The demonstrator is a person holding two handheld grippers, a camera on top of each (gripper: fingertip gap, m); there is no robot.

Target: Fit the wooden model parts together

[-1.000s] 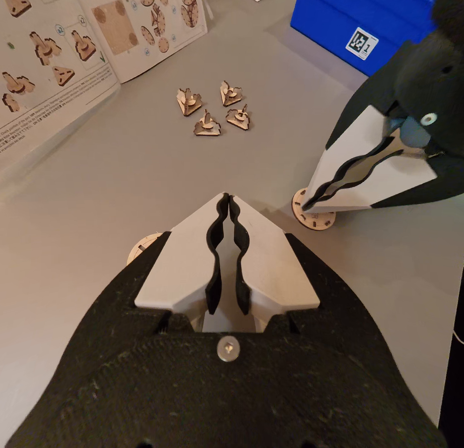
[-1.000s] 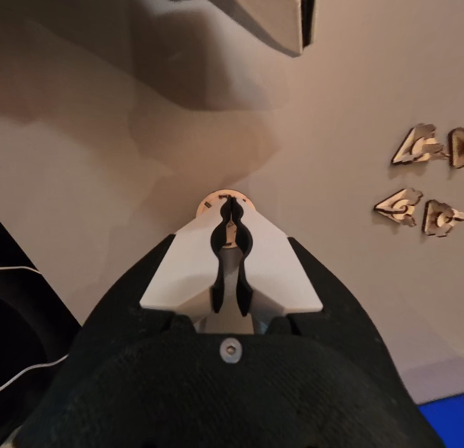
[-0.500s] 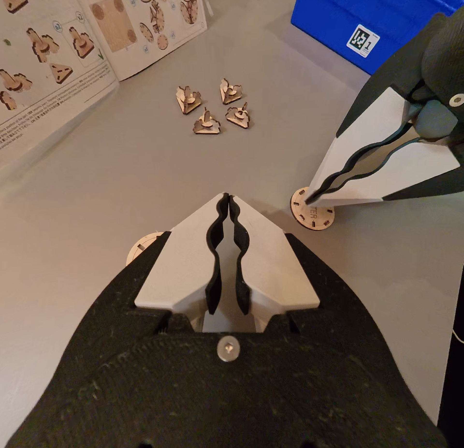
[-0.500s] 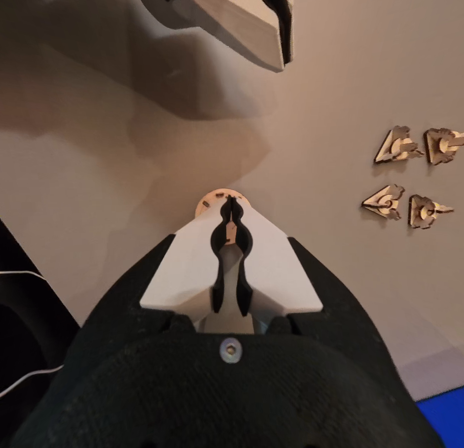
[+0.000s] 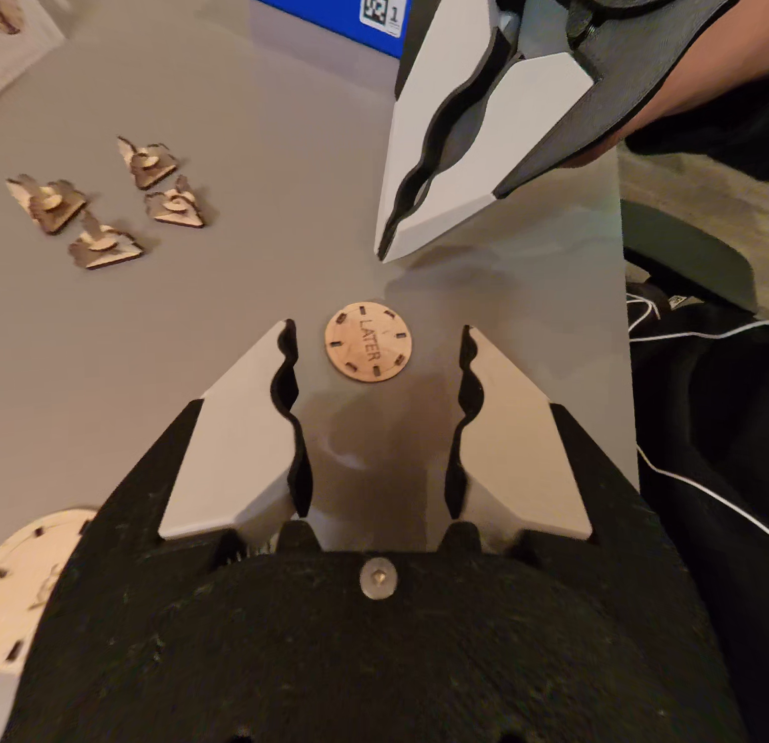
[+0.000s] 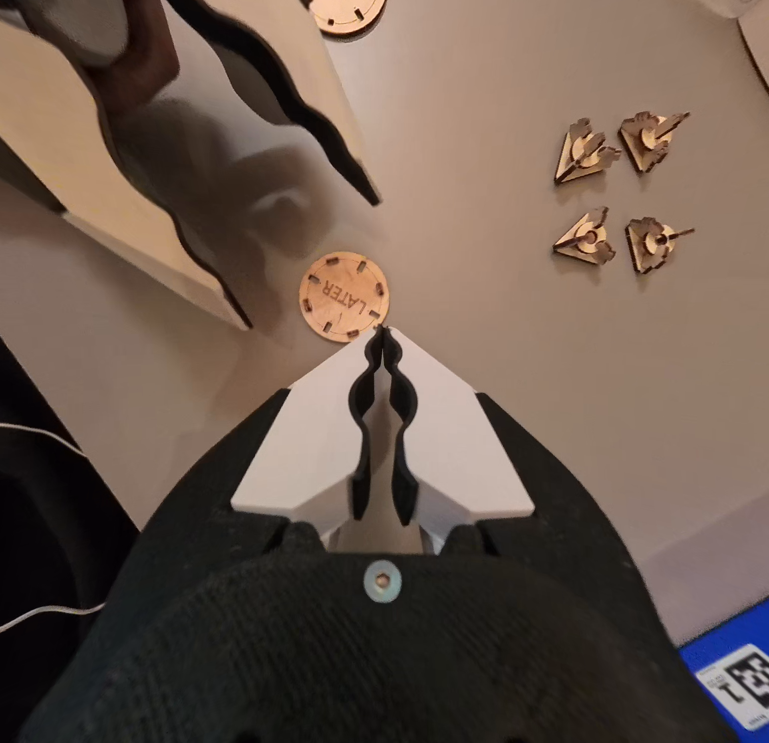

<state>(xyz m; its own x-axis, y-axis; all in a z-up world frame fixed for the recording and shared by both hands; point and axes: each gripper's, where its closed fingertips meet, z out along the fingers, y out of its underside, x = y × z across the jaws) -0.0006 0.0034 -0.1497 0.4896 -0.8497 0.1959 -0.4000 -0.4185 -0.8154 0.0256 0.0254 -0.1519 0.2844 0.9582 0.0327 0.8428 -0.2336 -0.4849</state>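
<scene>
Two handheld grippers meet over a small round wooden disc (image 5: 368,342) lying flat on a grey table (image 5: 249,140); the left gripper (image 5: 376,335) has its fingers spread wide, one on each side of the disc, neither pad touching it, holding nothing; the right gripper (image 6: 382,331) has its fingers pressed together on nothing, their tips hanging just beside the disc's near edge, seemingly above it, though the height is hard to judge.

What could go wrong: the disc is thin and flat against the table, so closing pads may ride over it or skid it aside; the two grippers are near each other and could knock together; a nudge from the closed tips could push the disc off line.

Four small triangular wooden assemblies (image 6: 620,190) sit grouped well apart from the disc; a second, larger slotted disc (image 6: 347,2) lies farther off; a blue box (image 5: 328,7) stands at the table's far end; white cables (image 5: 686,335) trail over dark ground beyond the table edge; lighting is dim and warm.
</scene>
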